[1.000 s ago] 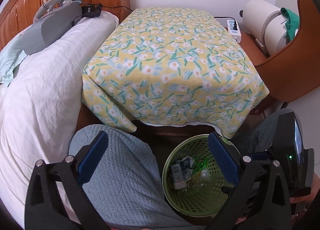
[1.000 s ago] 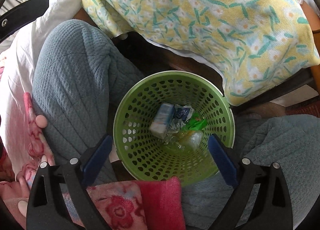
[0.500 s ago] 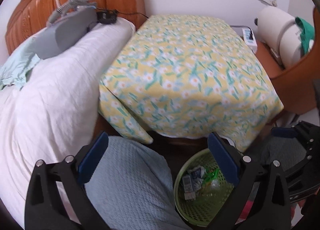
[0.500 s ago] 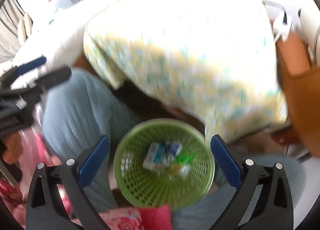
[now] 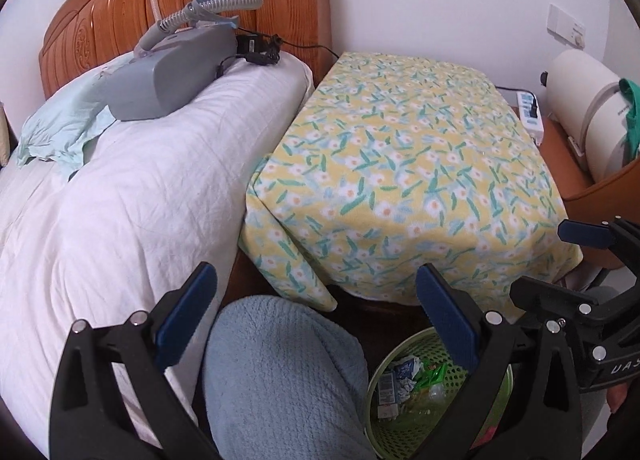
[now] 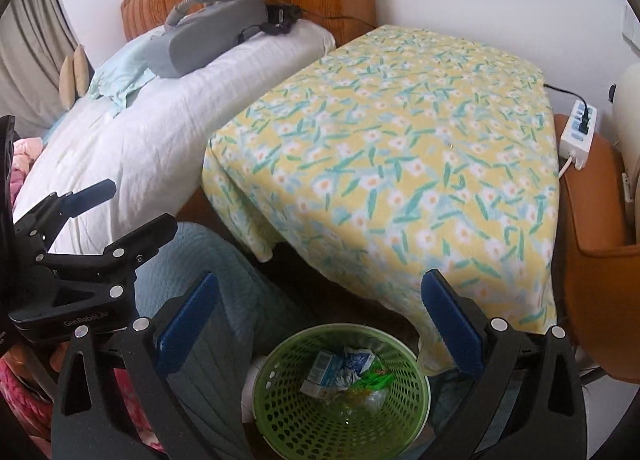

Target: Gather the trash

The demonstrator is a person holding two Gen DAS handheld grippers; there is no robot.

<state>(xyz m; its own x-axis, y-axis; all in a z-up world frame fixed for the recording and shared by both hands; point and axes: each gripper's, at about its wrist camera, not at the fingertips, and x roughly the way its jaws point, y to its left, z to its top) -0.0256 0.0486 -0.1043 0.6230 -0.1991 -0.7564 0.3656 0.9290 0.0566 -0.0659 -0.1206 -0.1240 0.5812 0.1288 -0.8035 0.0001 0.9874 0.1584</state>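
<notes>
A green perforated basket sits low between the person's knees, also in the left wrist view. It holds trash: a small carton, crumpled wrappers and a green packet. My left gripper is open and empty, above the knee and basket. My right gripper is open and empty, above the basket. Each gripper shows in the other's view, the right one and the left one. The flowered yellow cloth on the table has nothing on it.
A bed with a white quilt lies left, with a grey machine and hose on it. A white power strip and an orange chair stand right. The person's knee in blue-grey fabric is below.
Both grippers have lifted and tilted up from the basket toward the table. The basket now sits lower in both views. Both stayed open.
</notes>
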